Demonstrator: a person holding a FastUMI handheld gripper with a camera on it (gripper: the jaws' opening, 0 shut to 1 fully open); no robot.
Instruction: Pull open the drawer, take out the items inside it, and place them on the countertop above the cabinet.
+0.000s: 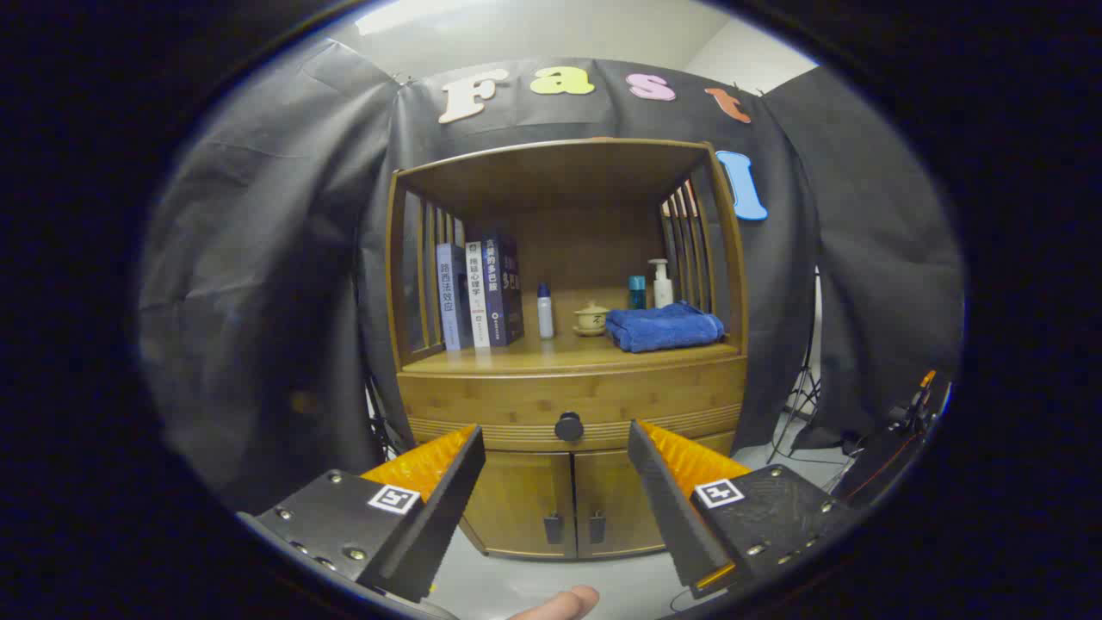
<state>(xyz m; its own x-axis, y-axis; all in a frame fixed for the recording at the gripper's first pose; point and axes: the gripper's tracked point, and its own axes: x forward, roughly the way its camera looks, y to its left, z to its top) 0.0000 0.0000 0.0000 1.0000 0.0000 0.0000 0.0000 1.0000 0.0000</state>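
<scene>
- The gripper (555, 439) is held with its two fingers spread wide apart; nothing is clamped between them.
- The drawer (572, 398) is seen beyond the fingertips, fully closed, flush with the cabinet (568, 362) front. Its long axis runs side to side, across the line of the fingers, and its face is turned toward the gripper.
- One round dark knob (569, 426) is fitted at the middle of the drawer front. It is framed in the gap between the fingertips, well apart from both, and points straight back at the gripper.
- The countertop (516, 355) lies directly above the drawer, farther beyond the fingers, under an open shelf frame.
- On the countertop are counted: three upright books (479, 293) toward the left finger's side; one small bottle (545, 311) near the middle; one lidded cup (591, 318) on a saucer; one folded blue towel (664, 326) toward the right finger's side, its long axis side to side; one teal container (636, 292) and one pump bottle (661, 283) behind the towel.
- Two cabinet doors (564, 508) are closed below the drawer, between the fingers, each with one small handle.
- A fingertip (564, 603) of the person is visible below, behind the fingers.
</scene>
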